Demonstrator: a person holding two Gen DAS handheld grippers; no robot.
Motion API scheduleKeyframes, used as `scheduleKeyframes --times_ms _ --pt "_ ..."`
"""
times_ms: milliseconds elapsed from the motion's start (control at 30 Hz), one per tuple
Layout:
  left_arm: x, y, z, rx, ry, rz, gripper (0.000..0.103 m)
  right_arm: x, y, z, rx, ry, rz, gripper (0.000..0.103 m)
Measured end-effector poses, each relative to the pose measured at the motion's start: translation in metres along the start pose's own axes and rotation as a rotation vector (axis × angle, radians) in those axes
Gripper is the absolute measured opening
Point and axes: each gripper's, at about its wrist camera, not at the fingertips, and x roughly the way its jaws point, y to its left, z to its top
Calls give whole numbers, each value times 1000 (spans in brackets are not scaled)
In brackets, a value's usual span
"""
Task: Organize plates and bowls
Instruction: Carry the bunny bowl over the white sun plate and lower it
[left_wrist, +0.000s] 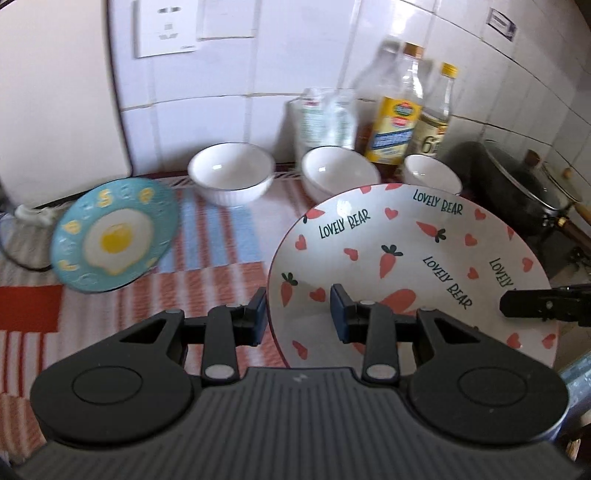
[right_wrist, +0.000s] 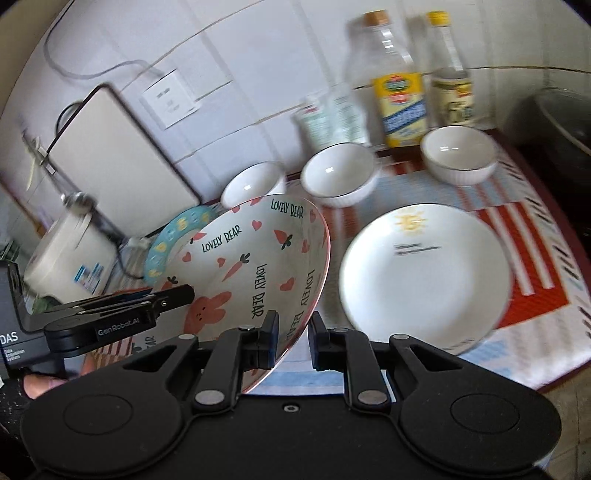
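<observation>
A large white bowl with carrots, hearts and "LOVELY BEAR" lettering (left_wrist: 406, 258) is lifted and tilted above the cloth. My left gripper (left_wrist: 297, 317) straddles its left rim, jaws apart with a gap to the rim. My right gripper (right_wrist: 291, 338) is shut on its right rim (right_wrist: 310, 295); this gripper also shows in the left wrist view (left_wrist: 543, 302). A blue fried-egg plate (left_wrist: 114, 234) lies at the left. A white sun plate (right_wrist: 424, 277) lies at the right. Three white bowls (left_wrist: 231, 171) (left_wrist: 338, 173) (left_wrist: 430, 173) stand in a row behind.
A striped cloth (left_wrist: 221, 236) covers the counter. Oil and vinegar bottles (left_wrist: 397, 110) and a clear packet (left_wrist: 325, 118) stand against the tiled wall. A white board (left_wrist: 55, 92) leans at the left. A dark wok with glass lid (left_wrist: 517, 184) sits at the right. A small white appliance (right_wrist: 70, 254) stands at the left.
</observation>
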Motion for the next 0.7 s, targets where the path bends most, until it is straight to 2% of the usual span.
scheduleKeyframes --times_ms 267,467,700 --pt "48 -46 1 12 25 -43 33 -4 -47 -7 80 -23 -86 21" --pt "76 -59 1 24 42 -66 33 7 -71 -4 117 -16 -123 21" --pt "103 -68 2 32 80 -58 33 25 -95 0 139 13 -133 21"
